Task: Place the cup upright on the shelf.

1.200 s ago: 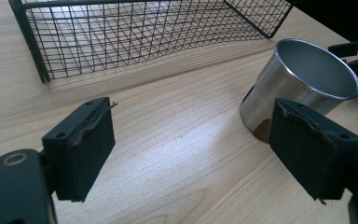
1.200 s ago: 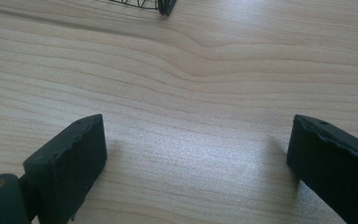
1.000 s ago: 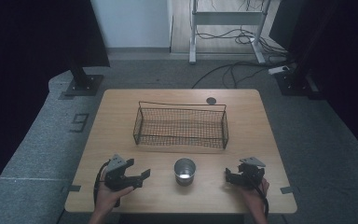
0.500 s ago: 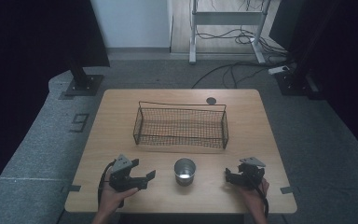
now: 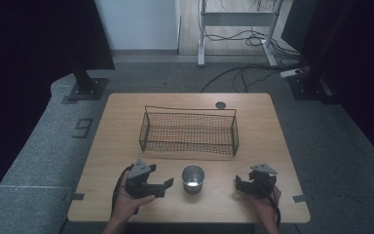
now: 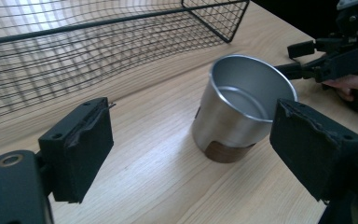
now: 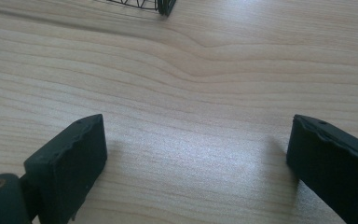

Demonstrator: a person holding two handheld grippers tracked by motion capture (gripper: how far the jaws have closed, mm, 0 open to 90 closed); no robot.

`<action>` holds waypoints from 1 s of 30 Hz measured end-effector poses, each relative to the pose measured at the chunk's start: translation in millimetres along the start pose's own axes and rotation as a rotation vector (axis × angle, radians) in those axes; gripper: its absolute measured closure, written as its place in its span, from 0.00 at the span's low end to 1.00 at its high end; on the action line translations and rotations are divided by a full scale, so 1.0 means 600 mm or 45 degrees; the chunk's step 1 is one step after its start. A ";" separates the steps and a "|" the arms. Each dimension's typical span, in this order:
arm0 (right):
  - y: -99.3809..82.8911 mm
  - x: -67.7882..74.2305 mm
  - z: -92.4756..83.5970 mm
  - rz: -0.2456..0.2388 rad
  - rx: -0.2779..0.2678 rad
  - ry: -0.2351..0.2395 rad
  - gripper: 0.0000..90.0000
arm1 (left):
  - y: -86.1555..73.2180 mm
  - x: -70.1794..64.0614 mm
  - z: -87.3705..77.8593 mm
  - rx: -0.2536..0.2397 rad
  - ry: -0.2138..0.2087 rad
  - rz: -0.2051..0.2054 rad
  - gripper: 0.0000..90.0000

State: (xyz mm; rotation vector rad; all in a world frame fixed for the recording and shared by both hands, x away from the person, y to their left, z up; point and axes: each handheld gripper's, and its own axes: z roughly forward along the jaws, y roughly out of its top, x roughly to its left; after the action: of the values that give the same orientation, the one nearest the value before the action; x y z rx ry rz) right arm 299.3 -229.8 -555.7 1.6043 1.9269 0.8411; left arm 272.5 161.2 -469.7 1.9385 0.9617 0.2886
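Fingers [image 6: 77, 149] of the left gripper [image 5: 159, 185] stand spread wide beside a steel cup [image 5: 193, 178], not touching it. Right gripper [image 5: 243, 184] rests released over bare tabletop [image 5: 272, 146]. Behind the cup sits a wire basket [image 5: 189, 130].

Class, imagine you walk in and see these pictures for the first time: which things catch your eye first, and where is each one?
A shiny metal cup stands upright and empty near the front edge of the wooden table, between the left gripper and the right gripper, both open. Behind it, mid-table, sits a long black wire basket with nothing in it. In the left gripper view the cup looms just ahead of the spread jaws.
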 end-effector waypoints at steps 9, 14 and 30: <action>0.000 0.000 0.000 0.001 -0.001 -0.002 0.05 | 0.011 -0.010 0.015 0.012 -0.021 0.011 0.14; 0.000 0.000 0.000 0.002 0.001 -0.005 0.05 | 0.017 -0.016 0.027 0.026 -0.030 0.026 0.13; 0.000 -0.001 0.000 0.005 0.001 -0.011 0.05 | 0.031 -0.032 0.059 0.067 -0.034 0.041 0.12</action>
State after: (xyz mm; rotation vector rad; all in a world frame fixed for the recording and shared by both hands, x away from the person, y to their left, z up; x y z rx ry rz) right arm 299.3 -230.5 -555.7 1.6096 1.9193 0.8341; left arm 288.5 120.0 -470.5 2.0026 0.9291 0.2574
